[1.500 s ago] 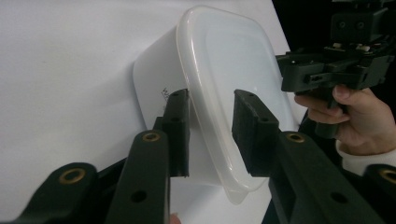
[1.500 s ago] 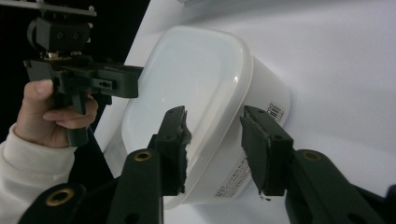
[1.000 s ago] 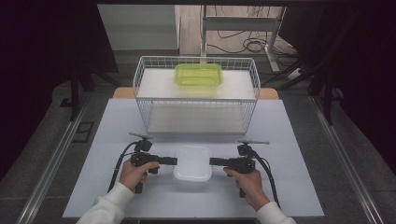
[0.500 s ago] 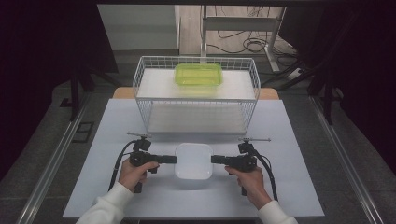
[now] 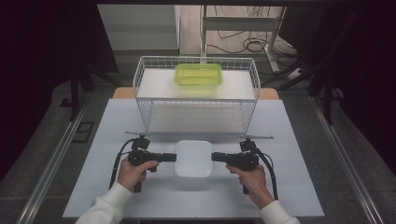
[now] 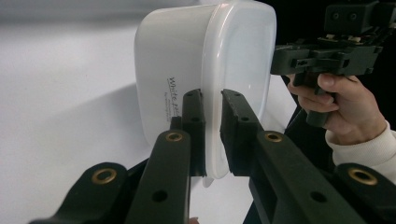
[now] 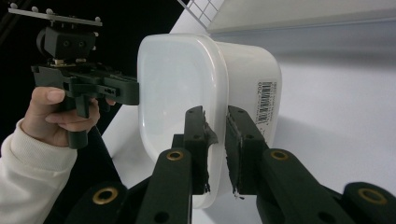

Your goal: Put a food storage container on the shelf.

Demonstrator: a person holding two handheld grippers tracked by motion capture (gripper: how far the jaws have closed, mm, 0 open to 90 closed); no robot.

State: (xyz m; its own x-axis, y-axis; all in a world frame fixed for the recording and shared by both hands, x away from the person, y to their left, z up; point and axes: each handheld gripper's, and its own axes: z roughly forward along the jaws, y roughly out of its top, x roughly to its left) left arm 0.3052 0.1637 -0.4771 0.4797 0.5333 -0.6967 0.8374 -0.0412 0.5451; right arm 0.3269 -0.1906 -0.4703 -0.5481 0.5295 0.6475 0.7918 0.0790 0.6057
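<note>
Two grippers, left (image 5: 172,157) and right (image 5: 215,157), are clamping opposite rims of the white box (image 5: 193,158), in front of the wire basket (image 5: 196,100).

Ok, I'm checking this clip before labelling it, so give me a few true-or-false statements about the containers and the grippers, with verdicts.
1. Both grippers clamp the rim of the white container. True: left gripper, right gripper.
2. The green container sits on the table. False: it sits on top of the wire basket.
3. The white container has its lid off. False: the lid is on.
4. The white container is nearer the person than the basket. True.
</note>
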